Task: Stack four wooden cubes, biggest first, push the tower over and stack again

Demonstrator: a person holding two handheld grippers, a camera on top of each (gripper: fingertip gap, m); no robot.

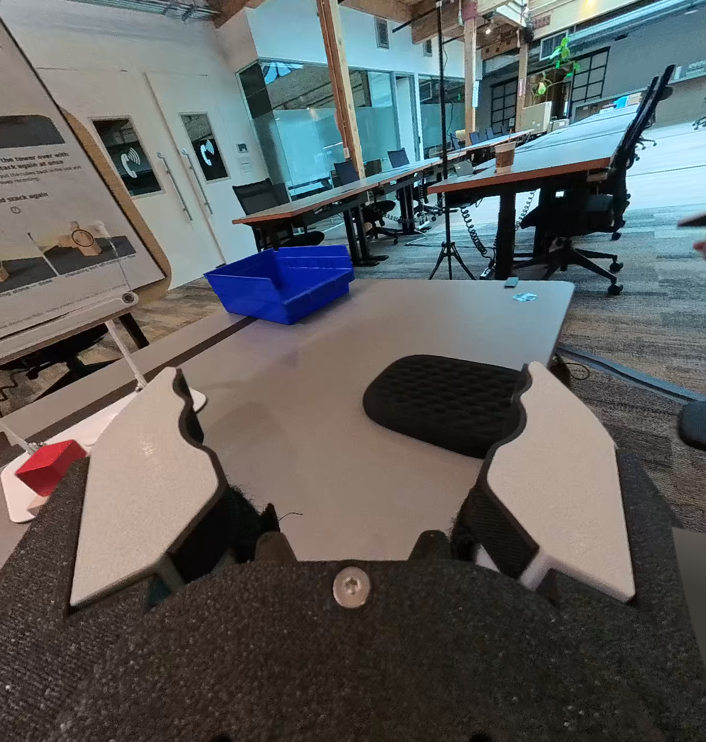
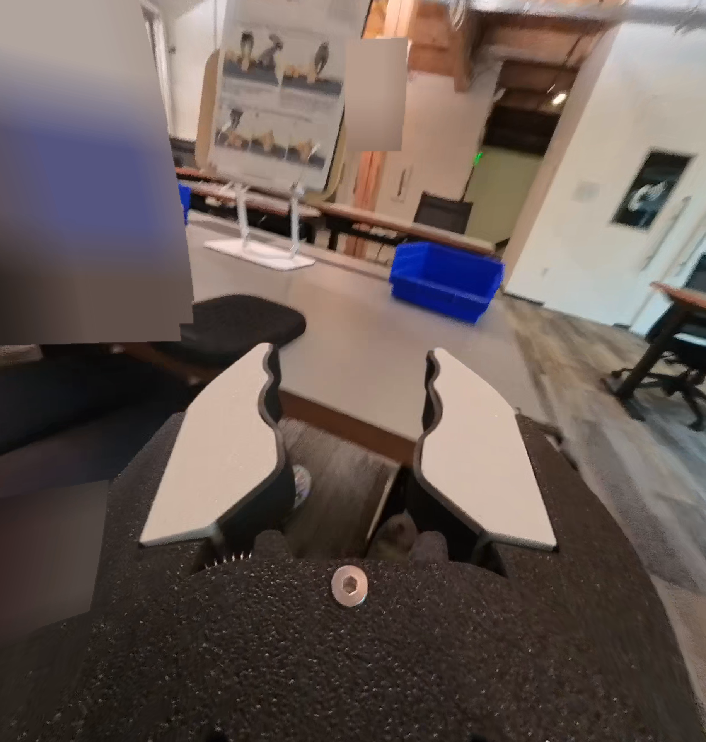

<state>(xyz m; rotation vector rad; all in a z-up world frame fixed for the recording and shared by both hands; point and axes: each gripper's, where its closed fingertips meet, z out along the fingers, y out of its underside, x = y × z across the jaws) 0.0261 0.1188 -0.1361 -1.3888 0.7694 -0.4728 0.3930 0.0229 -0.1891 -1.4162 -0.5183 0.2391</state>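
left tongs (image 1: 351, 395) wide apart, nothing between the tips, hanging above the grey bench (image 1: 403, 317). black mat (image 1: 443, 405) lies on the bench just under and inside the right tip. blue bin (image 1: 281, 287) sits well beyond the mat at the far edge of the bench, partly over a dark seam. red block (image 1: 50, 467) is well apart from the mat on the opposite side, on a white stand base (image 1: 12, 494) by the outer face of the left finger.

right tongs (image 2: 349, 363) parted to a middling gap, nothing gripped, tips over the near edge of the bench with floor showing below them. from here the mat (image 2: 243, 317) is off to the left of the tips and the bin (image 2: 443, 281) far beyond them. view is smeared, so distances are hard to judge.

risks, as guesses: left finger sits close to the red block, so a sideways swing could knock it off the base. right tongs sit at the bench edge; dropping lower could bump the rim. bin near the far edge could slide off if nudged.
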